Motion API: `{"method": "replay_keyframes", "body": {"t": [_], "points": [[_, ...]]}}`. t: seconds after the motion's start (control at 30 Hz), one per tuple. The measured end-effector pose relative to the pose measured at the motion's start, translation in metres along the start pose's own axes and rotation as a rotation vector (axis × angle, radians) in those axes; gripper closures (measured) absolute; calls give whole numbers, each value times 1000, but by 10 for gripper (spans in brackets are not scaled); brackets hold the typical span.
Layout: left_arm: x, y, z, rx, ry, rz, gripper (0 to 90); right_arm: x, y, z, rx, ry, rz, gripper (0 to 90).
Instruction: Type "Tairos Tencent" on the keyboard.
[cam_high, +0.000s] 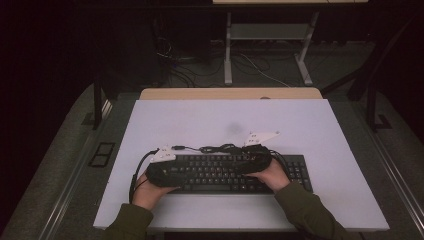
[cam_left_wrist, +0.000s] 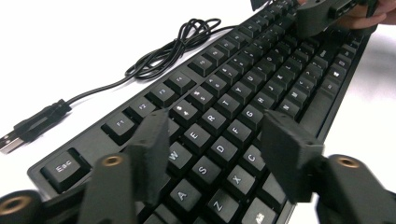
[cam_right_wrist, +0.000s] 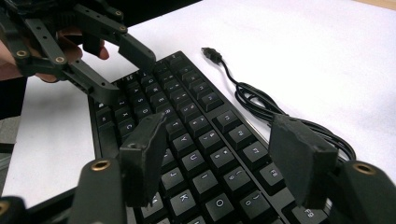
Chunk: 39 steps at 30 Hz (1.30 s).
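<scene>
One black full-size plastic keyboard (cam_high: 235, 172) is lying on the near half of the white table top (cam_high: 310, 125), long side toward the person. Its single black cord (cam_left_wrist: 173, 44) is trailing in a loose tangle just behind it, ending in one USB plug (cam_right_wrist: 211, 52). Two grippers are hovering over the keys: left gripper (cam_left_wrist: 215, 144) above the A–C letters, jaws spread and gripping nothing; right gripper (cam_right_wrist: 219, 154) above the U–K area, jaws likewise parted and vacant.
</scene>
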<state>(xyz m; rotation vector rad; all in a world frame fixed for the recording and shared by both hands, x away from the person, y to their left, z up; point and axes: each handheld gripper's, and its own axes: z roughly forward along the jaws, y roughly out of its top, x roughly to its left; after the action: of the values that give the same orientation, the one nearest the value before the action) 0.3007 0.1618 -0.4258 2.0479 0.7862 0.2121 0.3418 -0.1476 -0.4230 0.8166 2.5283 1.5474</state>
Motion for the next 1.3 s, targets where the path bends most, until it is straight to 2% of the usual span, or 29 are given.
{"method": "replay_keyframes", "body": {"t": [0.2,0.43,0.63,0.67,0.83,0.87,1.07,1.3], "points": [[-2,1,4,-6,-7,5,308,2,0,2,12,1,-18,416],[-5,2,7,-20,-10,4,229,3,0,4,28,-2,-15,496],[-6,2,9,-19,-11,7,173,4,-1,6,39,3,-10,627],[-7,2,9,-20,-8,6,173,4,-1,6,39,3,-10,627],[-7,2,11,-22,-8,8,138,4,-2,8,52,-2,-10,764],[-8,2,11,-22,-7,7,138,4,-2,8,52,-2,-10,764],[-8,3,12,-23,-10,6,109,4,-3,10,77,4,-16,893],[-8,3,13,-26,-9,2,52,6,-4,14,104,7,-19,895]]}}
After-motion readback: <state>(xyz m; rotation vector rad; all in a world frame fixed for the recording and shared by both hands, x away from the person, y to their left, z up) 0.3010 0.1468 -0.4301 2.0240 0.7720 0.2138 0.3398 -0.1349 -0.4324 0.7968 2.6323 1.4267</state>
